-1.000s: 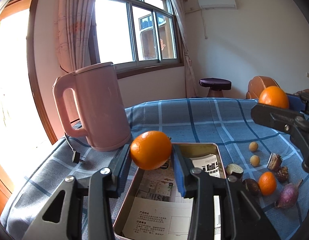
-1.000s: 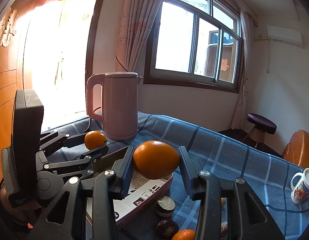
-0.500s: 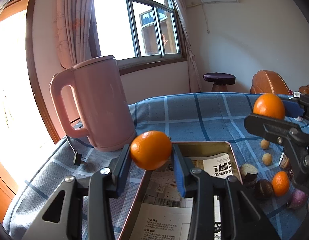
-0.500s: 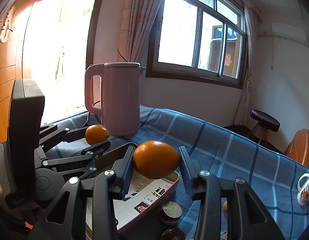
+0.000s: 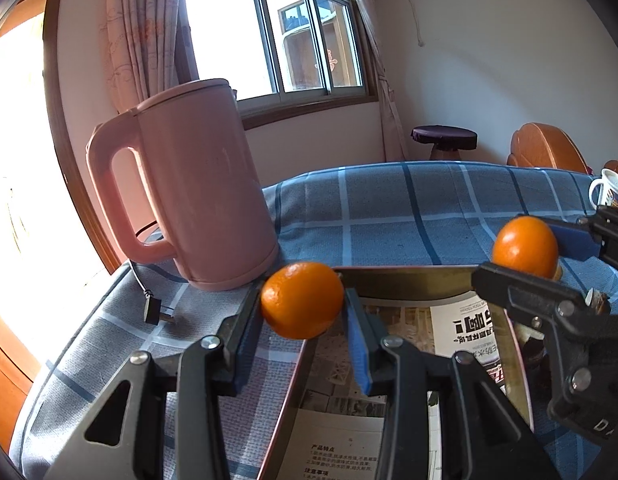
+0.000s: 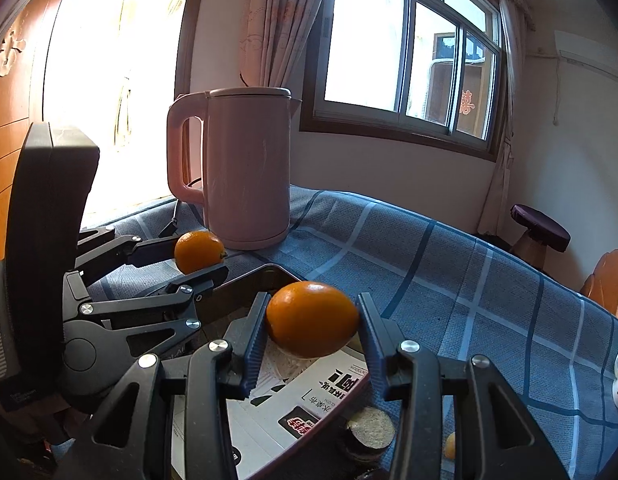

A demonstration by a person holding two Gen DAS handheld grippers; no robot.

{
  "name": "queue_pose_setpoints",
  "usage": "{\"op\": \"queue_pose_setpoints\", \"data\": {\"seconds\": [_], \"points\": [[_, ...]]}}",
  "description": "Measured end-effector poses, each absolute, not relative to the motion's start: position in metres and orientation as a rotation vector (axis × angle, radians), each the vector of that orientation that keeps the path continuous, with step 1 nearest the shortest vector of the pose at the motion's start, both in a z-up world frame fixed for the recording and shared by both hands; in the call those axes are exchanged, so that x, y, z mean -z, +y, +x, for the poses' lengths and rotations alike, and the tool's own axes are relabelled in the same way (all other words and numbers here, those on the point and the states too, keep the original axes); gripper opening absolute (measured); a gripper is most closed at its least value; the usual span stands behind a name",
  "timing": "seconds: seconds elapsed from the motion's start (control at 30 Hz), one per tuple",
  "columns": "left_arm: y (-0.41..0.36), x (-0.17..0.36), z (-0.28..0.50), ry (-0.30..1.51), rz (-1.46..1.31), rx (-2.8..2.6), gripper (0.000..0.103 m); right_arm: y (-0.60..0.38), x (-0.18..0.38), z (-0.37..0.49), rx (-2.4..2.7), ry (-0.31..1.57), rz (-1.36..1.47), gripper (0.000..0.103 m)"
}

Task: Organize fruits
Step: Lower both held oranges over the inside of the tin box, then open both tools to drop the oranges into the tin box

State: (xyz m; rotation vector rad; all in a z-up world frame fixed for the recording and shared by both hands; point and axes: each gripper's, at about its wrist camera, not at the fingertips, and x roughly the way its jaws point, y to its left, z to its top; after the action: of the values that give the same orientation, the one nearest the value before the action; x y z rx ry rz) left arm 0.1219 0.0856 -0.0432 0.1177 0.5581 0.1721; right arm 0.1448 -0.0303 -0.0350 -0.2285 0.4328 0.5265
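Note:
My left gripper (image 5: 303, 320) is shut on a small orange (image 5: 302, 300), held over the far left corner of a metal tray (image 5: 405, 280) lined with printed paper. My right gripper (image 6: 311, 334) is shut on a larger orange (image 6: 312, 325), also above the tray (image 6: 249, 286). In the left wrist view the right gripper (image 5: 525, 258) enters from the right with its orange (image 5: 525, 246) over the tray's far right corner. The right wrist view shows the left gripper (image 6: 199, 258) at left, holding its orange (image 6: 199, 251) near the kettle.
A pink kettle (image 5: 189, 188) with cord and plug (image 5: 155, 310) stands just behind the tray on the blue plaid cloth (image 5: 409, 208). A cut dark fruit (image 6: 369, 426) lies right of the tray. A mug (image 5: 609, 192) sits far right. A stool (image 5: 443, 140) stands beyond the table.
Both grippers have moved forward and down toward the tray with their oranges. The kettle looms larger, and the loose fruits at the right have slipped out of the left wrist view.

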Motion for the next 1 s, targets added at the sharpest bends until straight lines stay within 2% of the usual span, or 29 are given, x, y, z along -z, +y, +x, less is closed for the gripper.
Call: {"op": "queue_pose_setpoints", "data": {"seconds": [1.0], "points": [[0.088,0.06,0.141,0.68,0.16,-0.174,0.041,-0.009,0.073,0.169,-0.542,0.605,-0.277,0.045]]}}
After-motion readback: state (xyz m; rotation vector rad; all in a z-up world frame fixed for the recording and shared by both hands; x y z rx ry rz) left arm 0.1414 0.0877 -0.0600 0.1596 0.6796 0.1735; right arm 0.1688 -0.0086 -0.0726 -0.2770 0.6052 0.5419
